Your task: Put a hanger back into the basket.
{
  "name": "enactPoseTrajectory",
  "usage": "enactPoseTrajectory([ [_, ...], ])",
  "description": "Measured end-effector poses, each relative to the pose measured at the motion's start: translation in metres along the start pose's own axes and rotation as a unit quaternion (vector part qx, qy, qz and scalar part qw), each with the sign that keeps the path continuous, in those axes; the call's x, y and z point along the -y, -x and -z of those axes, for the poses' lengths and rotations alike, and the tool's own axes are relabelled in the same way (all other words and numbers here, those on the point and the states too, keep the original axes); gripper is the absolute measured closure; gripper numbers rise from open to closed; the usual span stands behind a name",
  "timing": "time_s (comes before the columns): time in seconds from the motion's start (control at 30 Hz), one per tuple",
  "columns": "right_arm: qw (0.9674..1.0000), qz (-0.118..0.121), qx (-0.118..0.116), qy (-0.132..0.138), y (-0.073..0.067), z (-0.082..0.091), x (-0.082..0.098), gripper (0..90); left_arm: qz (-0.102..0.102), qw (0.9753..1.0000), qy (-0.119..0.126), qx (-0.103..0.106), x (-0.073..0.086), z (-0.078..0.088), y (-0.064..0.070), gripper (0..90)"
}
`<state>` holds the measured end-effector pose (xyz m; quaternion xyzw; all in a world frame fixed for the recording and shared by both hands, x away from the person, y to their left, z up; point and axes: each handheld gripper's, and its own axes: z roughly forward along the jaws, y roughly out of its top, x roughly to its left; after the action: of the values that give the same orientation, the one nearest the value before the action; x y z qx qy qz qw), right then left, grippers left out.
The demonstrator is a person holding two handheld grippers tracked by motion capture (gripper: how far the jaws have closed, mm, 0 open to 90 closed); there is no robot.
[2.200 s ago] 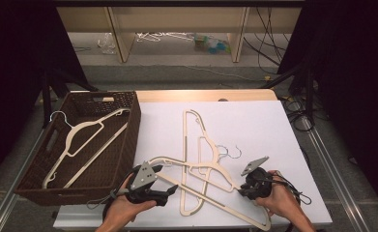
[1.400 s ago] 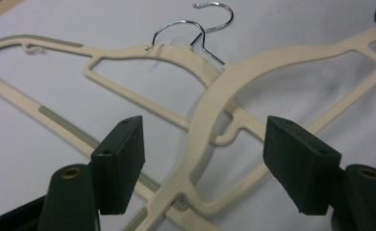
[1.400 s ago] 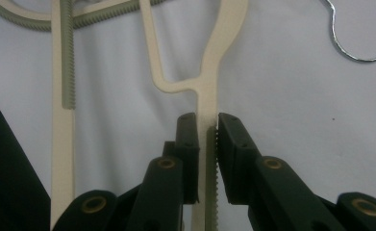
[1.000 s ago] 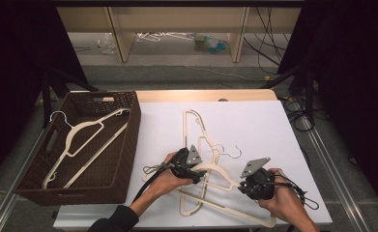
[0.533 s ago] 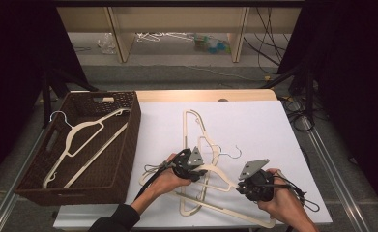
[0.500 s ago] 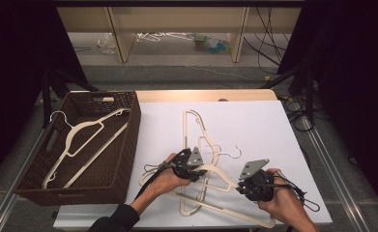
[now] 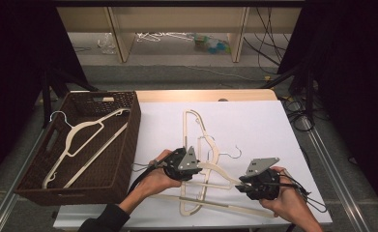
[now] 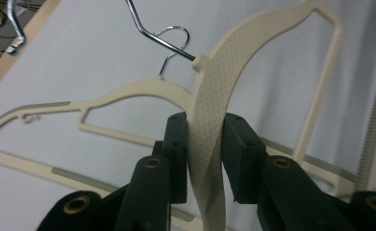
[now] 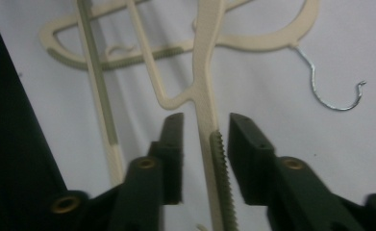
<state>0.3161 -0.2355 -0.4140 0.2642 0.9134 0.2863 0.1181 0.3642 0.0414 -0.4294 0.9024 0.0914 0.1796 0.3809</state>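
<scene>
Left gripper (image 8: pixel 205 159): jaws just closed in, pads now pressed on both faces of the broad textured shoulder of a cream hanger (image 8: pixel 219 91), just below its neck. Held hanger tilted up off the white table top (image 8: pixel 80 53), wire hook (image 8: pixel 164 36) jutting from the neck toward the upper left of the left gripper view. Behind it, flat on the table, a second cream hanger (image 8: pixel 128 91) with a grey ribbed strip along its arm.

Right gripper (image 9: pixel 205 139): jaws just opened, now apart with a clear gap on each side of a thin cream hanger arm (image 9: pixel 206 96) and its serrated grey strip; pads free of it, nothing gripped. Beyond, more overlapping cream bars and one bent wire hook (image 9: pixel 330 89) lying on the white surface.

From the high view: left gripper (image 7: pixel 185 163) near the middle of the front half of the table, raised over the tangle of hangers (image 7: pixel 201 145); right gripper (image 7: pixel 259 181) lower and to the right, near the front edge, at the end of the same pile. Pile spread from mid-table down to the front edge. At the table's left side, a brown wicker basket (image 7: pixel 128 121) holding another cream hanger (image 7: pixel 87 142), laid slantwise, well apart from both grippers.
</scene>
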Motion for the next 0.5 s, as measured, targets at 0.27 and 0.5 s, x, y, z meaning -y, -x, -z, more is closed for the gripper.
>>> enactPoseTrajectory([
  [0.27,0.9974,0.001,0.013,0.071,-0.001,0.009,-0.007,42.9,0.006,0.9998,0.015,-0.011,-0.003,0.026,0.003,74.0],
  [0.5,0.9971,0.003,0.014,0.075,-0.002,0.015,-0.010,41.0,0.004,0.9998,0.019,-0.009,-0.007,0.031,0.005,74.5],
])
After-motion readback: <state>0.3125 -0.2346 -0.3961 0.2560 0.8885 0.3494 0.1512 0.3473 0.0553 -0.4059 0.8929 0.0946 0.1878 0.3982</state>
